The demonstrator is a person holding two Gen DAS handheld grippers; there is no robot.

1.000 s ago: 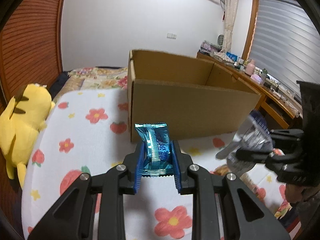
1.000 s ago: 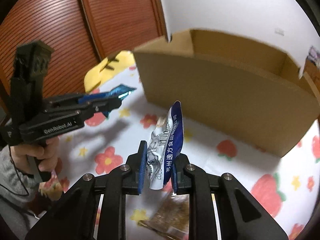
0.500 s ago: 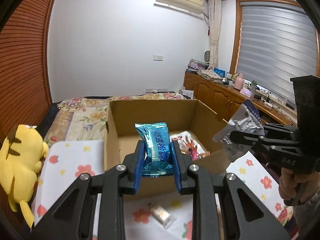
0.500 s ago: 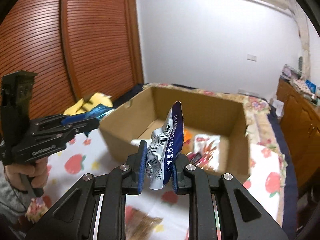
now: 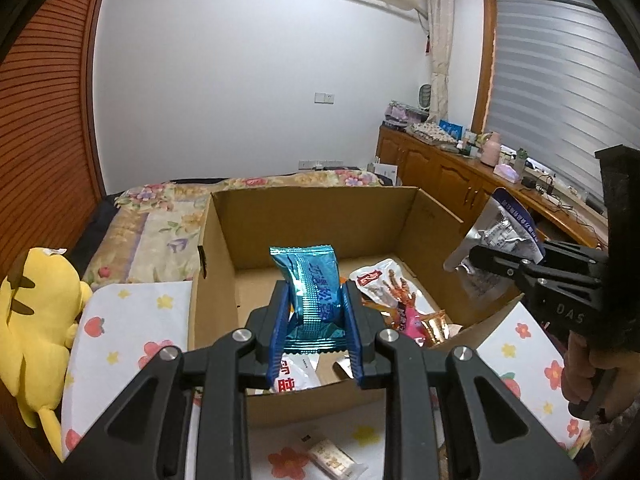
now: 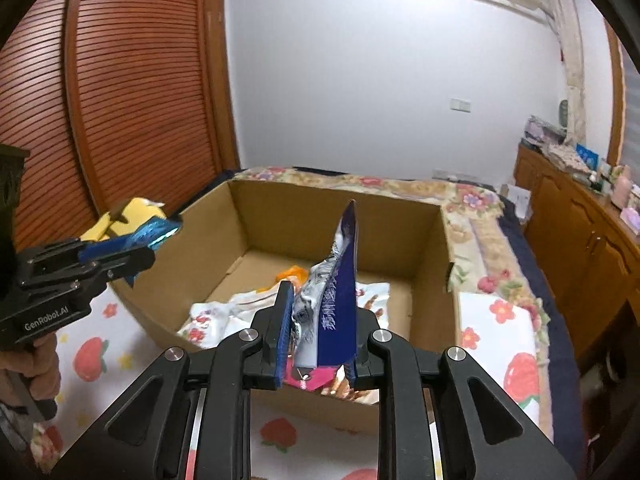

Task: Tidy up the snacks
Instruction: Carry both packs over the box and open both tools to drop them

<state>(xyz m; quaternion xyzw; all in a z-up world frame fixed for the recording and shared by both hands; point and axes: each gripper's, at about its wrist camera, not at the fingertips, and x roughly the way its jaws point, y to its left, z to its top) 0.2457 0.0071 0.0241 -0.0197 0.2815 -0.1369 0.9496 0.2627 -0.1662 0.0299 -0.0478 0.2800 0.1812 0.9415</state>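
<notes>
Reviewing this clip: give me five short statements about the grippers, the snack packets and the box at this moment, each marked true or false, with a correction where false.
1. The left gripper is clamped on a teal snack packet. True.
2. The right gripper is open and holds nothing. False: it is shut on a silver and blue packet.
3. The cardboard box has no snacks in it. False: several packets already lie on its floor.
4. A small wrapped snack lies on the flowered sheet outside the box, in front of its near wall. True.
5. A yellow plush toy sits inside the box. False: it lies outside, to the left of it.
</notes>
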